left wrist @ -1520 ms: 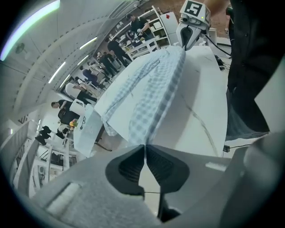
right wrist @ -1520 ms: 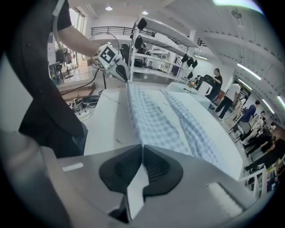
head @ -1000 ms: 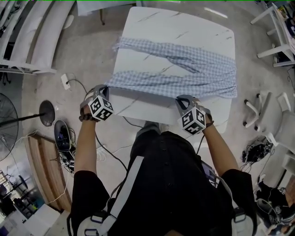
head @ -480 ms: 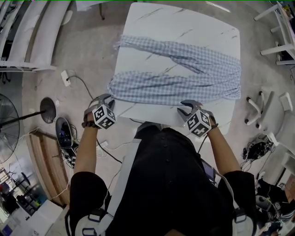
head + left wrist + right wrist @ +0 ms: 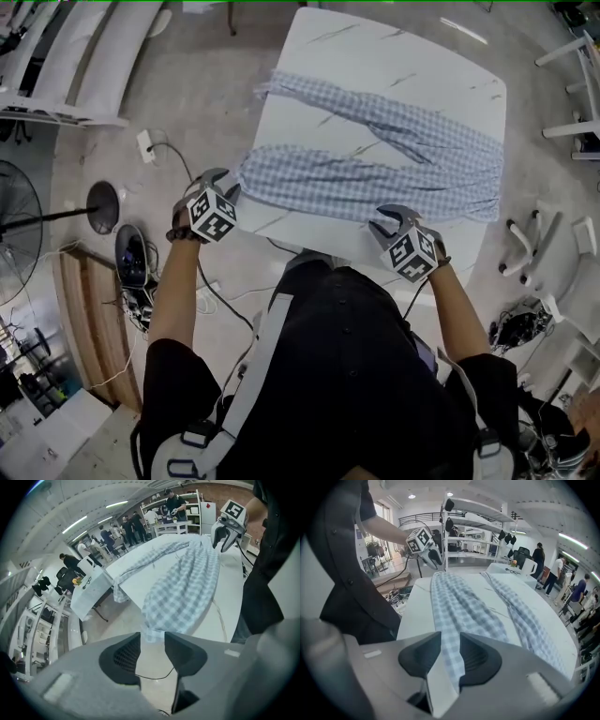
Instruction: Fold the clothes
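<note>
Jaws of the left hand-held gripper (image 5: 152, 644) are spread and have just been opening. Nothing is pinched; the hem of the blue-and-white checked garment (image 5: 183, 592) hangs off the table (image 5: 140, 581) corner just ahead of the gap. The right hand-held gripper (image 5: 450, 656) is likewise parted and has also just been opening. A strip of the same cloth runs into the gap between its pads without being pressed, so the cloth is judged released at both ends.

The garment is laid across the white marble-patterned table, in two long bands that meet at the person's right, the nearer band lying along the near edge. It may be a pair of trousers, though this cannot be told for certain.

The cloth is judged thin, light and limp. It is expected to sag and crease wherever it is unsupported, and to slide easily on the smooth top. Hold is best taken at hems or corners, where the fabric is doubled, with both ends lifted together so the band is kept taut and flat.
</note>
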Demonstrator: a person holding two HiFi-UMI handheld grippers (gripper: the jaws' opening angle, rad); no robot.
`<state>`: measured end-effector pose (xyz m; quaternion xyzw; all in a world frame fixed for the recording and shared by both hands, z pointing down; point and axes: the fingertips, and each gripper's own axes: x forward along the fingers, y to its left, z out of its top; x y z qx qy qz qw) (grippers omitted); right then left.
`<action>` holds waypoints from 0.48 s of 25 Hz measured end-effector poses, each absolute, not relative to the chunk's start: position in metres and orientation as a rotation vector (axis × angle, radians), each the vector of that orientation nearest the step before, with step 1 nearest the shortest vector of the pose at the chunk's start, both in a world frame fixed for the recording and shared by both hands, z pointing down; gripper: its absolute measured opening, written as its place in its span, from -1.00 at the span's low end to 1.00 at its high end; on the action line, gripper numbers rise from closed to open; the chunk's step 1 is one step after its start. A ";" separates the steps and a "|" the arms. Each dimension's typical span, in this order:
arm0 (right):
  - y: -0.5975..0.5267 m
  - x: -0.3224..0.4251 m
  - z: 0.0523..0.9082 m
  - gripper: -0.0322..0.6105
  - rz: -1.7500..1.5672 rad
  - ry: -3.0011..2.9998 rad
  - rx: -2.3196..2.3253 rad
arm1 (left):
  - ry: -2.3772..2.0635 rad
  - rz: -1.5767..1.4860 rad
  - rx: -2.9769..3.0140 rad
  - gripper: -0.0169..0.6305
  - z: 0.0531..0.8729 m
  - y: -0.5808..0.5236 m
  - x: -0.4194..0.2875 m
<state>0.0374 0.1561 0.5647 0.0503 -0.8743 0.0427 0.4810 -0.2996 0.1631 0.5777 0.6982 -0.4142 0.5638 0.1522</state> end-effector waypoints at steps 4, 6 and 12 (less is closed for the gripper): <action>0.146 0.025 0.563 -0.50 0.084 -2.132 0.122 | -1.223 1.551 1.965 -0.52 0.577 0.138 -0.313; 0.141 0.016 0.562 -0.50 0.080 -2.137 0.123 | -1.218 1.511 1.937 -0.52 0.581 0.130 -0.317; 0.127 -0.003 0.561 -0.50 0.089 -2.152 0.136 | -1.093 1.455 1.863 -0.51 0.605 0.129 -0.305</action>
